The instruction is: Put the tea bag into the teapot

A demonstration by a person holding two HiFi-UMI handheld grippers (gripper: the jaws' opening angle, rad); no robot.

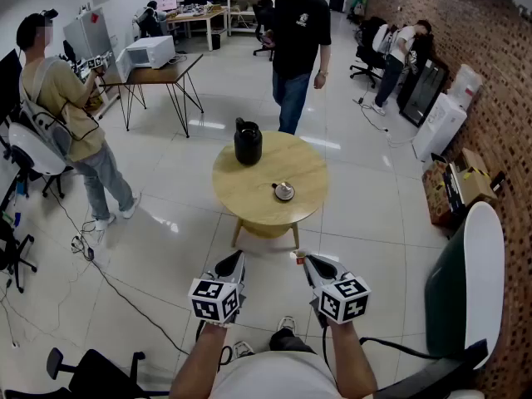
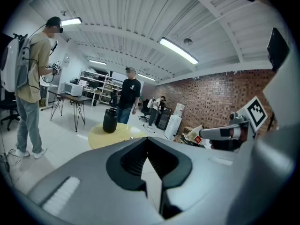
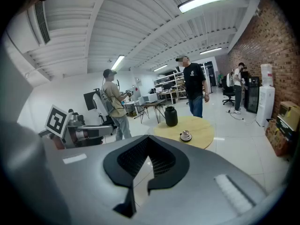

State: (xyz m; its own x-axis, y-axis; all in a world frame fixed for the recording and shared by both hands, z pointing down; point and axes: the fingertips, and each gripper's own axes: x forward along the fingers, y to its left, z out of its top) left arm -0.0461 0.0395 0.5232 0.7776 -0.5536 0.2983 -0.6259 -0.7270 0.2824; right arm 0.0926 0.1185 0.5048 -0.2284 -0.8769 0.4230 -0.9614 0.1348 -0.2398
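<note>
Nearest, 6 o'clock: left gripper (image 1: 238, 258) clenched on nothing. Right gripper (image 1: 306, 260) clenched too, with a small red-and-white scrap at its tip that I read as the tea bag (image 1: 298, 257). Its own view shows nothing poking past the jaws, so this is a tentative ID.

Handling (judgement): the bag is very light, limp and thin paper that tears easily. It will swing, so pinch the tag or top edge gently.

12 o'clock, well apart: round wooden table (image 1: 249, 202), flat and smooth. The black teapot (image 1: 248, 142) is at its 11 o'clock edge. I cannot tell whether the mouth is clear. A cup (image 1: 283, 191) sits near its centre.

Floor (image 1: 166, 248): glossy pale tile, with cables (image 1: 108, 281) at 9 o'clock.

Far: person in black (image 1: 298, 32) at 12, person with a backpack (image 1: 66, 106) at 10, brick wall (image 1: 482, 56) at 2.
</note>
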